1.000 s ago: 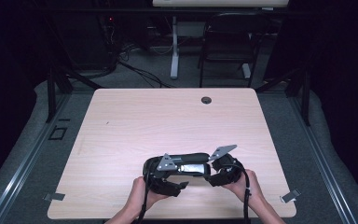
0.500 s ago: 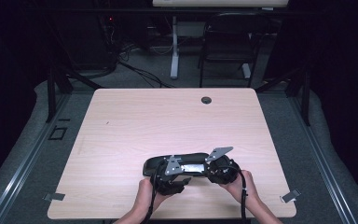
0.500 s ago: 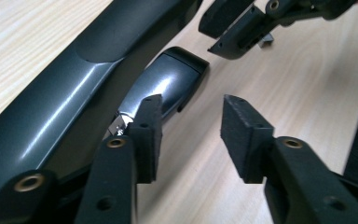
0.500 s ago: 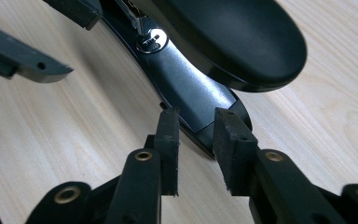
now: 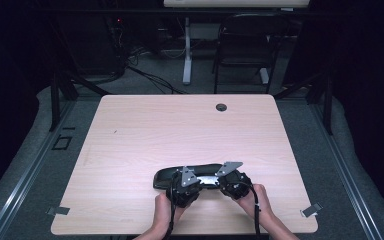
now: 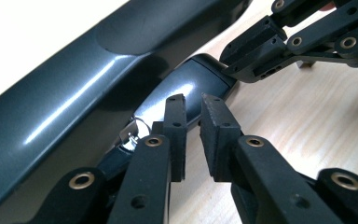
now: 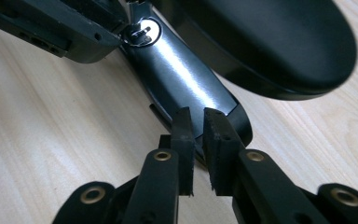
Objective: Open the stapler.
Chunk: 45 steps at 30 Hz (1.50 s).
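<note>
Left jaws [image 6: 193, 100] are seen nearly closed, having just been closing. Only a thin gap is left and nothing is seen pinched in it. They are parked just beside the hinge pin of the grey arm [image 6: 186, 84], close to the surface [image 5: 180, 130].

The black hinged object [image 5: 167, 176] is laid flat near the front edge of the surface, between both hands, with its glossy lid raised off the grey arm.

Right jaws [image 7: 196, 114] are likewise nearly closed, also having just been closing, and are set over the arm's free tip. Whether its edge is actually pinched cannot be told.

Closing at both ends is judged as a grip attempt on the arm. A firm hold is not confirmed, so a lift is not yet considered safe.
</note>
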### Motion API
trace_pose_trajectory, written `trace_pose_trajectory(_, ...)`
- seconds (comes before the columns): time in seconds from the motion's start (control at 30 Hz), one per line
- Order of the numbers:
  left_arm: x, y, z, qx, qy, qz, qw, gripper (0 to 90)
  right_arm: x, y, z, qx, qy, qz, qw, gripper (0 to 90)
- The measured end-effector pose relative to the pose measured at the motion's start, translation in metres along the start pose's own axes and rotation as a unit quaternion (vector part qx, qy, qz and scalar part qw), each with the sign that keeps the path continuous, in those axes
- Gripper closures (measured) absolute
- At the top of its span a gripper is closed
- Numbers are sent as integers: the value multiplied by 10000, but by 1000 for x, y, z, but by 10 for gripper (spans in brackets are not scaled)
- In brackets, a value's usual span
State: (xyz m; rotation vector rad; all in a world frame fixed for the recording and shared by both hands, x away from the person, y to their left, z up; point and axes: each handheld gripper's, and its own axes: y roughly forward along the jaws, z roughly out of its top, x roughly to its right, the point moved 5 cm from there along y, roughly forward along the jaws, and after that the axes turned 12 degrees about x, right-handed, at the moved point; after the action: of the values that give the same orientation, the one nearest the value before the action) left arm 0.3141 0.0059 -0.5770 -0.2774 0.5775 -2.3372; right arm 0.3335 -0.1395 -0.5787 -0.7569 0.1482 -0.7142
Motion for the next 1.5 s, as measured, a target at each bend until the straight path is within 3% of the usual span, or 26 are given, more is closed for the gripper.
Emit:
trace_pose_trajectory(0.5,0,11,2,123,-122,155,9997,900,-1,11,-7,-49,-62,-68,9999,876)
trace_pose_trajectory(0.63,-1,13,3,247,-103,237,9994,900,-4,11,-8,42,-170,-171,9997,900)
trace_pose_trajectory(0.7,0,14,2,247,-97,241,9994,900,-5,12,-8,145,-84,-200,9997,900)
trace_pose_trajectory(0.77,0,15,2,268,-98,248,9993,900,-3,11,-8,78,-165,-213,9996,900)
trace_pose_trajectory(0.8,-1,15,2,254,-92,249,9993,900,-5,13,-8,205,-72,-238,9995,900)
trace_pose_trajectory(1.03,0,20,-1,381,-139,359,9985,900,-3,12,-10,206,-128,-294,9993,900)
trace_pose_trajectory(1.27,2,21,1,389,-59,298,9988,900,-4,12,-11,302,-86,-372,9988,900)
trace_pose_trajectory(1.5,5,24,3,492,-154,250,9984,900,-6,13,-11,377,-19,-423,9984,900)
